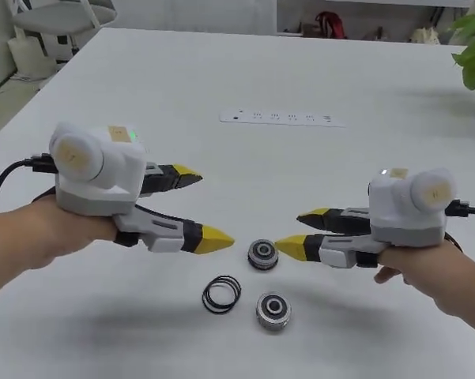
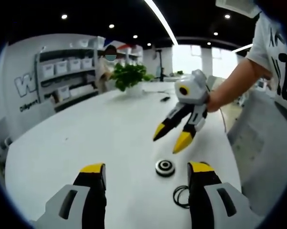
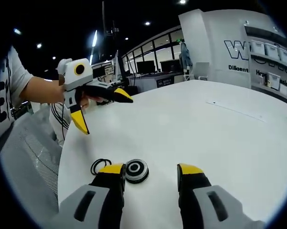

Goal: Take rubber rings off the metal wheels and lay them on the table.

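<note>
Nearest to the person, on the white table (image 1: 142, 103), lies the near wheel (image 1: 273, 309), flat on its side. Just beside it, at about 10 o'clock, is a small heap of loose rubber rings (image 1: 221, 294), already taken off. At 12 o'clock from the near wheel, a little apart, lies the far wheel (image 1: 262, 254); its rim looks dark, so I think it carries rings, but this is too small to be sure.

The left gripper (image 1: 201, 207) hovers at 10 o'clock from the far wheel and the right gripper (image 1: 303, 230) at 3 o'clock. Both have the jaws spread wide and hold nothing. Farther away, at 12 o'clock, are a power strip (image 1: 283, 118) and, at 2 o'clock, a plant (image 1: 474, 47).

The risk, in my judgement: the far wheel is free on a smooth top, so if one gripper pulls a ring before the other pins the metal, the wheel may slide or tip. A stretched ring may also snap away, or a jaw tip may scatter the heap.
</note>
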`<state>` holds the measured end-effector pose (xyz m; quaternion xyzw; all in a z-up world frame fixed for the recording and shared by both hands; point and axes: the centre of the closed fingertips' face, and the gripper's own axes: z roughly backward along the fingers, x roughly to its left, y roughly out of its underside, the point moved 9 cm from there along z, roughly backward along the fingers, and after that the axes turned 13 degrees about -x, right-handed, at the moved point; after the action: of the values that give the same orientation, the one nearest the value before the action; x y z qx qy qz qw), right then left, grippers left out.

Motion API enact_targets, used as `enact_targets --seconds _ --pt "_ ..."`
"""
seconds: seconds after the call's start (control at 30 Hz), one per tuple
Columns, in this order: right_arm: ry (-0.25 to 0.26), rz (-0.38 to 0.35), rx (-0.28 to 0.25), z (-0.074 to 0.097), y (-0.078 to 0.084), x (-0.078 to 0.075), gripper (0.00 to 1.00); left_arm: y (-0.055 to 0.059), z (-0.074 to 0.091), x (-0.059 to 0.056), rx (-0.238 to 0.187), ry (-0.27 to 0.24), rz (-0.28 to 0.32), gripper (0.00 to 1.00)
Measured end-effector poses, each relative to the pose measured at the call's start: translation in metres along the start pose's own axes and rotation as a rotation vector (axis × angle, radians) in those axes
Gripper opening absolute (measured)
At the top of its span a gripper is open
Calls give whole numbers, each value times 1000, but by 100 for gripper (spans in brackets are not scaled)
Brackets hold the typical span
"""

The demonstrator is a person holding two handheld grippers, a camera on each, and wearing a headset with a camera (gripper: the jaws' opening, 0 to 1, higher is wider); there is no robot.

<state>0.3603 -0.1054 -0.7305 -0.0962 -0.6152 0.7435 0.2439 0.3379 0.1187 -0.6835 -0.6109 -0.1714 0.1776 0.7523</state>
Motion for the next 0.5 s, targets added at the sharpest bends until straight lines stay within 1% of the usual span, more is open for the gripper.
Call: enact_targets --seconds 0.23,0.3,0.43,0.5 --pt "2 -3 -3 1 6 1 41 1 -7 -3 -7 19 -4 69" --pt "4 -13 -10 1 7 1 41 2 -7 -3 -7 21 -1 68" --pt "-3 -7 -5 1 11 4 41 4 -10 -5 -3 30 1 67" --pt "-4 -6 -5 0 11 4 40 6 -12 -7 6 32 1 66"
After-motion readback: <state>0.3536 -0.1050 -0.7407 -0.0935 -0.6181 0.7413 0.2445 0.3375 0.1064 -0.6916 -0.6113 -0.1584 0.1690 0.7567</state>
